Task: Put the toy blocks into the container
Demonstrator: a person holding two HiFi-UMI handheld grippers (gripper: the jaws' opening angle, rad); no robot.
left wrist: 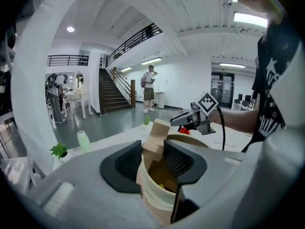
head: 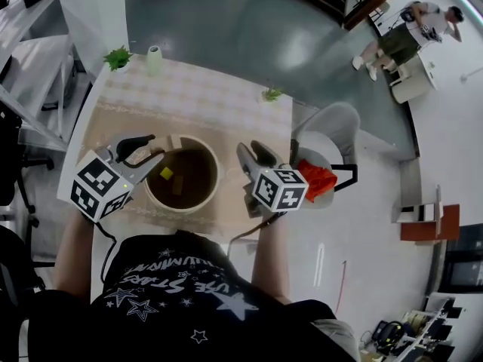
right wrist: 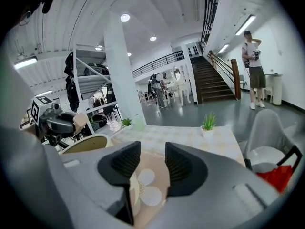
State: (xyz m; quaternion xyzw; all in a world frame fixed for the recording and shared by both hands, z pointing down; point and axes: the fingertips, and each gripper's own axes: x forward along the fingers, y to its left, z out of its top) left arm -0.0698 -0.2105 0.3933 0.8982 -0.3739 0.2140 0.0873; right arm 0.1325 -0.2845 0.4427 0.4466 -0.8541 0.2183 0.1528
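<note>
A round white container [head: 216,173] with a brown inside stands on the patterned tablecloth in front of me. A yellow block [head: 167,173] lies inside it. My left gripper [head: 153,148] is at the container's left rim, shut on a beige wooden block [head: 138,154]. In the left gripper view the beige block [left wrist: 156,136] sits pinched between the jaws of the left gripper [left wrist: 152,152], just above the container [left wrist: 155,194]. My right gripper [head: 253,151] hangs to the right of the container, open and holding nothing. In its own view the right gripper [right wrist: 152,159] has only tablecloth between the jaws.
Two small potted plants [head: 117,57] [head: 272,94] and a pale green vase [head: 154,57] stand along the table's far edge. A chair with a red cloth [head: 317,178] is close on the right. A person [head: 407,40] stands far off.
</note>
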